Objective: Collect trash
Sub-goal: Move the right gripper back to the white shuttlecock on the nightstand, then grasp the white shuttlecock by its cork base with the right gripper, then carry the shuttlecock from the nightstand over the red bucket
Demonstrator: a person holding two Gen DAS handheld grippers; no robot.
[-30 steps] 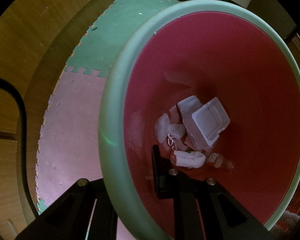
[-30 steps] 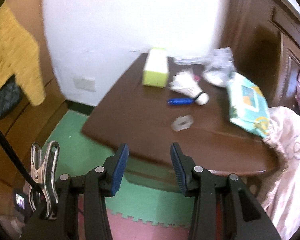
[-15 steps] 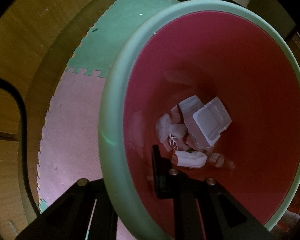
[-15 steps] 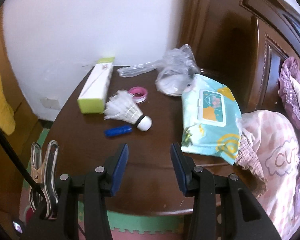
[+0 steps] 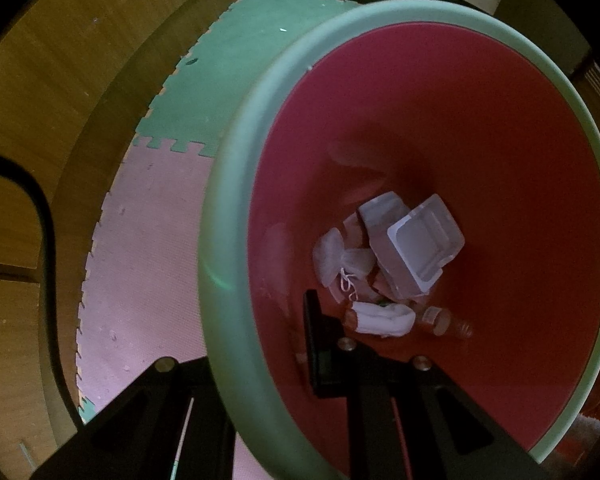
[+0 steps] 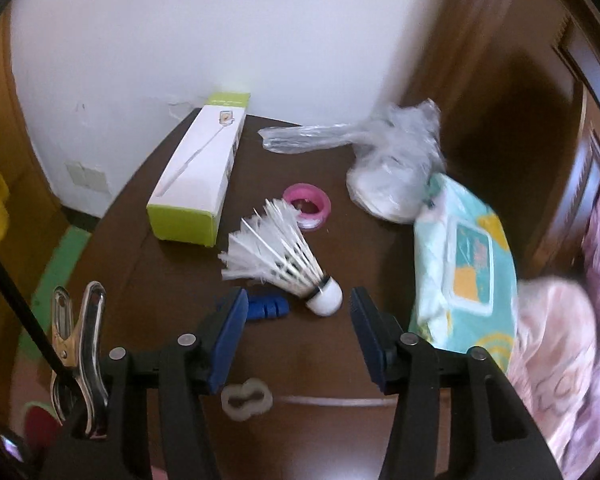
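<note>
Only the left view shows the left gripper (image 5: 259,344) clenched on the bin (image 5: 219,240) rim; only the right shows the opening, empty right gripper (image 6: 298,312) with a shuttlecock (image 6: 283,256) ahead of its fingers.

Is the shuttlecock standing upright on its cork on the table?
No, the shuttlecock lies on its side on the table, cork toward the camera.

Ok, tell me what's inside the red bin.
The bin holds a clear plastic tray, white wrappers and a small bottle. Anything beneath the pile is hidden.
</note>
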